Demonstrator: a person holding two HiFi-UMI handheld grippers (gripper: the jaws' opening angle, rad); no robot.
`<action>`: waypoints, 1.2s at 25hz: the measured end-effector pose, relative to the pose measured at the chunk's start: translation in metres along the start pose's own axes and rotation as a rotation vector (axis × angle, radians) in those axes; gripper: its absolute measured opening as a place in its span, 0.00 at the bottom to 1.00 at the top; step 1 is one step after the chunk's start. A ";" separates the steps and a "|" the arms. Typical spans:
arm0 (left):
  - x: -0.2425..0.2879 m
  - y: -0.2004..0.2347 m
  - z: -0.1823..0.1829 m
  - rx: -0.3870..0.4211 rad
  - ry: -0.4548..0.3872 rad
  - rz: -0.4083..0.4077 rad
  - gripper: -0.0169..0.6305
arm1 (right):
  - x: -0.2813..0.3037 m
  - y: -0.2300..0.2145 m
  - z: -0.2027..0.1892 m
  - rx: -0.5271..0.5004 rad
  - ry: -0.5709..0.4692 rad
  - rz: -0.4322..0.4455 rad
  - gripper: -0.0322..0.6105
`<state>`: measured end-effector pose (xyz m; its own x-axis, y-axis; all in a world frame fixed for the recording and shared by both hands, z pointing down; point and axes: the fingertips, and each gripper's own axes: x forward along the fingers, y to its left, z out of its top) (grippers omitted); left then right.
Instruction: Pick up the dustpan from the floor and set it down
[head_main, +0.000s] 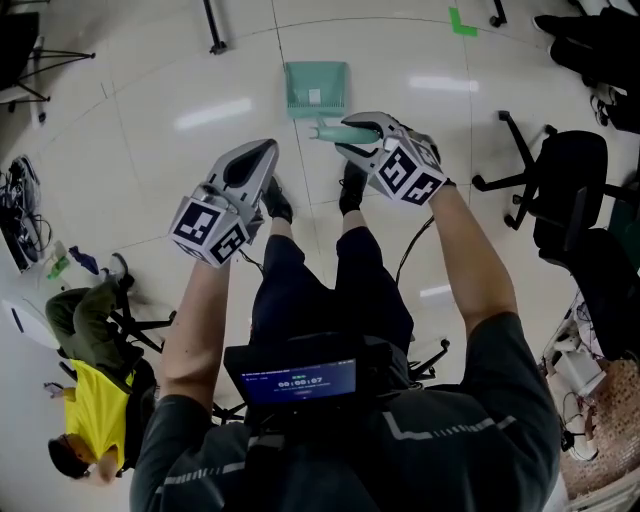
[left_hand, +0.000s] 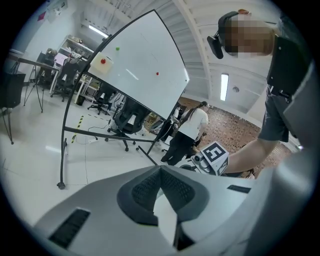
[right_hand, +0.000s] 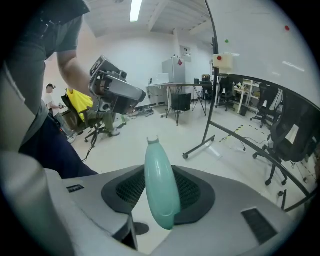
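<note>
The teal dustpan (head_main: 315, 85) lies on the pale floor just ahead of the person's feet, its handle pointing back toward them. My right gripper (head_main: 352, 128) is low over that handle. In the right gripper view the teal handle (right_hand: 161, 190) runs up between both dark pads, and the right gripper (right_hand: 160, 170) is shut on it. My left gripper (head_main: 262, 152) hangs beside it to the left, over bare floor and apart from the dustpan. Its tips meet in the left gripper view, so the left gripper (left_hand: 161, 172) is shut with nothing in it.
Black office chairs (head_main: 565, 190) stand at the right. A person in a yellow shirt (head_main: 95, 400) sits at the lower left. A whiteboard (left_hand: 140, 65) on a black wheeled stand (head_main: 213, 30) is ahead, and green tape (head_main: 461, 22) marks the floor.
</note>
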<state>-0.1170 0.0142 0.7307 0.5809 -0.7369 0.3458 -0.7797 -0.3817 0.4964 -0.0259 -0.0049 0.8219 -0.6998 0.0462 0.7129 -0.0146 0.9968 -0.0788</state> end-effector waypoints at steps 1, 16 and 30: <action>0.002 0.001 -0.001 -0.001 0.000 0.001 0.07 | 0.001 -0.001 -0.001 -0.009 -0.005 0.000 0.32; -0.059 -0.059 0.121 0.017 -0.082 0.008 0.07 | -0.100 0.009 0.124 -0.006 -0.144 0.024 0.30; -0.193 -0.244 0.319 0.155 -0.231 -0.109 0.07 | -0.376 0.092 0.343 -0.011 -0.435 -0.063 0.30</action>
<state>-0.1138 0.0715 0.2884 0.6082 -0.7876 0.0986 -0.7527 -0.5329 0.3866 -0.0092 0.0471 0.3073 -0.9336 -0.0443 0.3556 -0.0608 0.9975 -0.0353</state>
